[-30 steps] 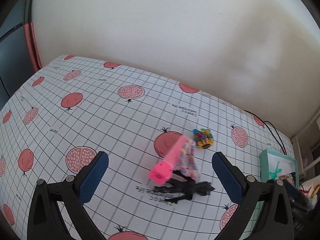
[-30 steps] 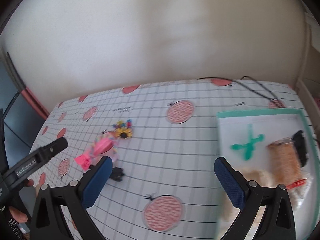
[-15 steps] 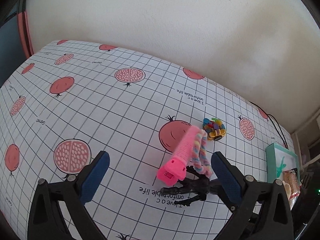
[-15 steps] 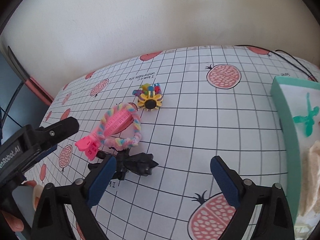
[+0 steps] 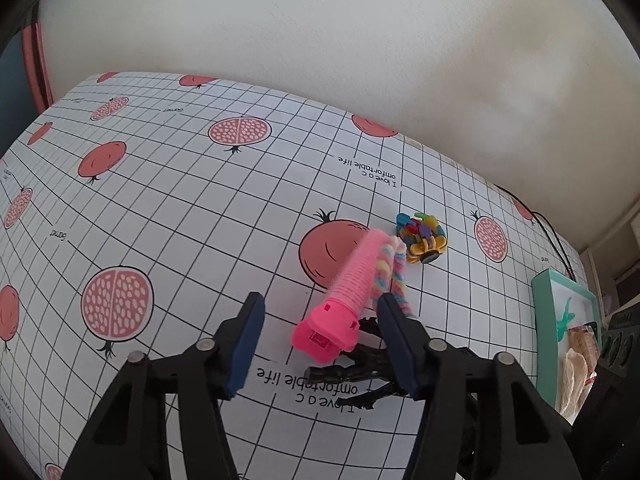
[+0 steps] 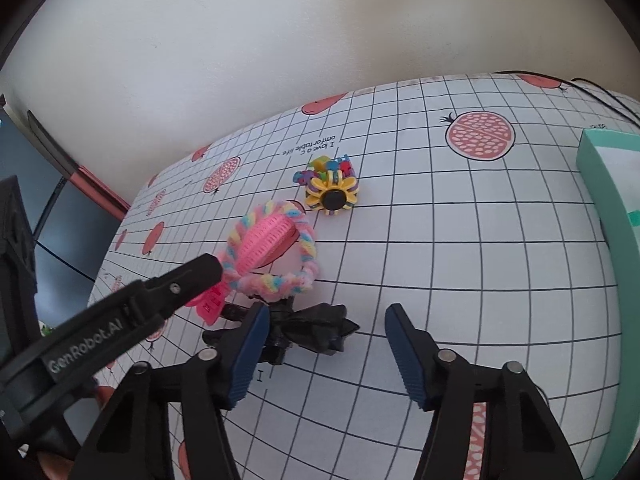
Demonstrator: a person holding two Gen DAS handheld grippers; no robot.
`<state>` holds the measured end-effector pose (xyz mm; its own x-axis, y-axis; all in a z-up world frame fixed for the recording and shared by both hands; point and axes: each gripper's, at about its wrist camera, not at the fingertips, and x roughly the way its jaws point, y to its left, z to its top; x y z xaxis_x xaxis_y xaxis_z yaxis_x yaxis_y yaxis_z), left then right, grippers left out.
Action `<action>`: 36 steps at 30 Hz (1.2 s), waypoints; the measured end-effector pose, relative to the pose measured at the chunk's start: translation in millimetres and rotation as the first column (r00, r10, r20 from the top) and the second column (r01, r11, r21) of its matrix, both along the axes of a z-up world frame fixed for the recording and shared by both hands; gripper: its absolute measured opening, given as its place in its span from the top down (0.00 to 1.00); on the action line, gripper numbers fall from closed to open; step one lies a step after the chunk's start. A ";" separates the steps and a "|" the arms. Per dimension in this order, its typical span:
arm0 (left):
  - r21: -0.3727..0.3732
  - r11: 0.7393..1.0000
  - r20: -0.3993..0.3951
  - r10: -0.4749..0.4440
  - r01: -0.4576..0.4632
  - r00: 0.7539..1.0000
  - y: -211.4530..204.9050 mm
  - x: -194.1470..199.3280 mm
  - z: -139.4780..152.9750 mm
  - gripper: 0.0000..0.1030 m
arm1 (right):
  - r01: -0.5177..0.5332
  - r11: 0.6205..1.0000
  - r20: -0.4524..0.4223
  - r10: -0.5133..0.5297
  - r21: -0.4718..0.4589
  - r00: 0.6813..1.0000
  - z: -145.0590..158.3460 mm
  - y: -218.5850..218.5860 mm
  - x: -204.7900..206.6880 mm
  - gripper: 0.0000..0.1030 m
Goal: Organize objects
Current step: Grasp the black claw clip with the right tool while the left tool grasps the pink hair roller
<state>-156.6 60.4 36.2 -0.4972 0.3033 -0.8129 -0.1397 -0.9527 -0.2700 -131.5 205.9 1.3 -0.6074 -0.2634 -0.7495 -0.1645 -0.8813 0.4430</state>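
Since the earlier frames both grippers have been brought in closer to the cluster of small items, and their jaws have been narrowed, though they remain spread with nothing pinched. The left gripper point(image 5: 320, 340) is held over the clip end of the pink ribbed hair clip point(image 5: 352, 292), with one blue pad to the left of that end and the other close beside the pastel braided hair tie point(image 6: 276, 252), which is looped around the clip. The black claw clip point(image 6: 316, 332) lies on the tablecloth just beside the pink clip's near end, partly tucked under it (its shape is hard to make out), and the right gripper point(image 6: 324, 352) is placed just short of it, its left pad overlapping it in view. The multicoloured flower clip point(image 6: 330, 190) rests beyond the pink clip's far end, apart from it. The teal tray point(image 5: 560, 320) is seen well to the right of the pink clip, on the pomegranate-print tablecloth point(image 5: 180, 208).
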 end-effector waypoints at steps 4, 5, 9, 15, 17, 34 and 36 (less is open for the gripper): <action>0.020 1.000 0.014 -0.003 0.003 1.000 1.9 -0.3 -3.8 0.51 | -0.003 0.999 -0.005 0.003 -0.047 1.000 -2.0 -0.3 -1.6 0.52; 0.026 1.000 0.018 -0.004 0.003 1.000 2.1 0.0 -4.6 0.53 | -0.002 0.998 -0.005 0.002 -0.056 1.000 -2.7 0.4 -1.6 0.52; 0.047 0.999 0.029 -0.002 0.001 1.000 3.0 0.3 -7.0 0.60 | 0.003 0.995 -0.003 -0.004 -0.099 1.000 -3.5 6.0 0.5 0.55; 0.051 0.999 0.028 -0.004 0.002 1.000 7.5 3.6 -6.3 0.62 | 0.016 0.991 0.010 -0.015 -0.130 1.000 -3.3 17.4 3.9 0.62; 0.048 0.999 0.028 -0.002 0.001 1.000 9.8 4.1 -6.1 0.64 | 0.019 0.991 0.013 -0.018 -0.131 1.000 -2.7 19.8 5.6 0.62; 0.032 0.998 0.022 0.060 -0.060 0.998 6.1 6.3 -1.9 0.74 | 0.054 0.992 0.036 -0.051 -0.113 0.998 7.7 54.5 19.6 0.63; 0.017 0.997 0.020 0.071 -0.071 0.997 5.2 5.4 -1.0 0.74 | 0.056 0.992 0.041 -0.051 -0.109 0.998 8.7 57.6 20.2 0.63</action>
<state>-151.2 65.6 35.2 -0.5020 0.2822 -0.8175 -0.0664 -0.9550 -0.2889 -111.3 263.6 10.0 -0.5945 -0.3137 -0.7404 -0.2287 -0.8168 0.5296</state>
